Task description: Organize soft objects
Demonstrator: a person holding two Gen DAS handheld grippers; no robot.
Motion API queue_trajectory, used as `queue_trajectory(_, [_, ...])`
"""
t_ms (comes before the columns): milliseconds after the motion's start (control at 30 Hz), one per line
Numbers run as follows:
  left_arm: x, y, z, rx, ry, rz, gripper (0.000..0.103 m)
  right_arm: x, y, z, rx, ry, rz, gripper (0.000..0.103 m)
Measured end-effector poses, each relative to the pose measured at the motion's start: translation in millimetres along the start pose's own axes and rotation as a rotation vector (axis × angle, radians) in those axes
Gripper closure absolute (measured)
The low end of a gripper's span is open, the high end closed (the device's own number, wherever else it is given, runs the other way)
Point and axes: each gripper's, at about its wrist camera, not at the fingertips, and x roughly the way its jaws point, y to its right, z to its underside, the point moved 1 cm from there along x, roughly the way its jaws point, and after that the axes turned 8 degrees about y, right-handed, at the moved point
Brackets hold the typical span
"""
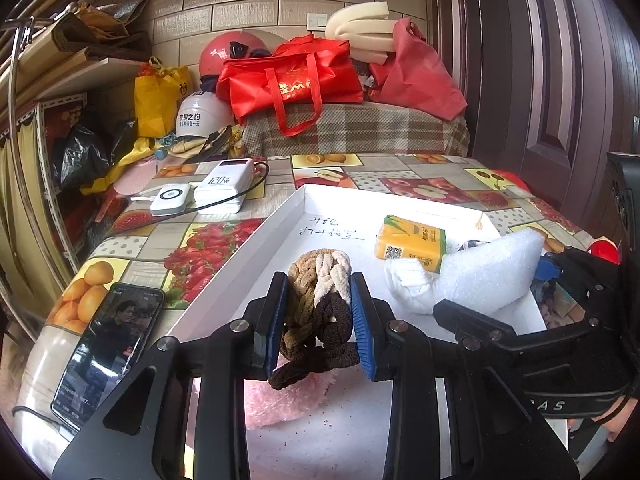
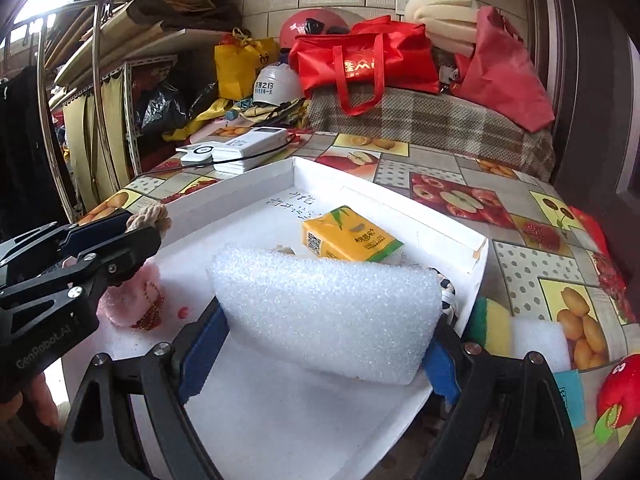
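My left gripper [image 1: 320,320] is shut on a bundle of braided hair ties [image 1: 318,300] in tan, cream and brown, held over the white tray [image 1: 248,256]. A pink fluffy piece [image 1: 276,400] lies on the tray floor just below the bundle. My right gripper [image 2: 320,344] is shut on a wide block of white foam [image 2: 324,312], its blue pads pressing both ends, low over the tray [image 2: 476,264]. In the left wrist view the foam block [image 1: 488,272] sits to the right of the bundle. A yellow tissue pack [image 2: 348,236] lies in the tray beyond the foam.
A phone [image 1: 104,344] lies at the table's left front. Two white power banks [image 1: 216,188] with cables sit at the back left. A green-yellow sponge [image 2: 492,320], a white foam piece [image 2: 540,340] and a red plush toy [image 2: 620,392] lie right of the tray. Bags and helmets crowd the back.
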Motion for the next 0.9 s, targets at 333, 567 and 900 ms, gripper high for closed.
queue_trajectory(333, [1,13,-4,0.014,0.041,0.004,0.061,-2,-1,-2,0.023,0.015,0.022,0.013])
queue_trajectory(567, [-10,6,-6,-0.018,0.099,-0.047,0.0,-7,0,-2,0.032,0.038,0.043,0.0])
queue_trajectory(900, [-11,4,-5,-0.027,0.11,-0.056,0.0,-11,3,-2,0.048,0.06,0.083,0.0])
